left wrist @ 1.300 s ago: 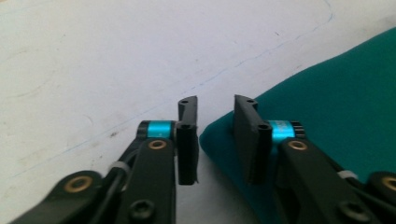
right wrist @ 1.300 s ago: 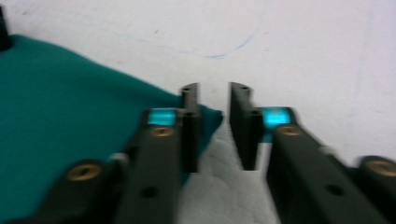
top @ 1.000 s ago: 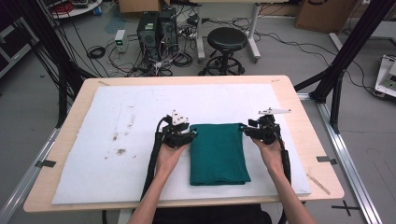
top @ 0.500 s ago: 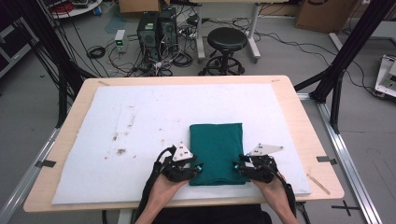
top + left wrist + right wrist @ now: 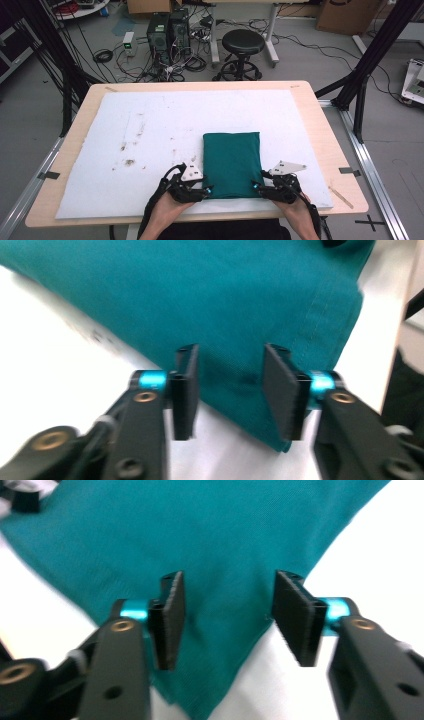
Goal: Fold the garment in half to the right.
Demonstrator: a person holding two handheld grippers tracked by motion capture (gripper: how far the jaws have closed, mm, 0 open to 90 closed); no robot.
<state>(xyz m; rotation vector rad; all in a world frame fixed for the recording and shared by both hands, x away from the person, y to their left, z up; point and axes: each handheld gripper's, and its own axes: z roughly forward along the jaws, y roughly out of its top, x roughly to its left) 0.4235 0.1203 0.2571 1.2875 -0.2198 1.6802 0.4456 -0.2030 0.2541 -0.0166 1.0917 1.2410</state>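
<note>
A dark green cloth, folded into a rectangle, lies flat on the white mat near the table's front edge. My left gripper rests at its near left corner and my right gripper at its near right corner. In the left gripper view the left gripper straddles the hemmed corner of the cloth, pads apart from the fabric. The right gripper likewise stands over a corner of the cloth without pressing on it. Both pairs of jaws have just been opening.
The mat covers most of the wooden table and carries brown stains on its left half. A stool and computer cases stand on the floor beyond the far edge. Black frame posts flank the table.
Both hands have come down to the cloth's near corners. Their jaws stand wider than half a second ago. The cloth lies where it was.
</note>
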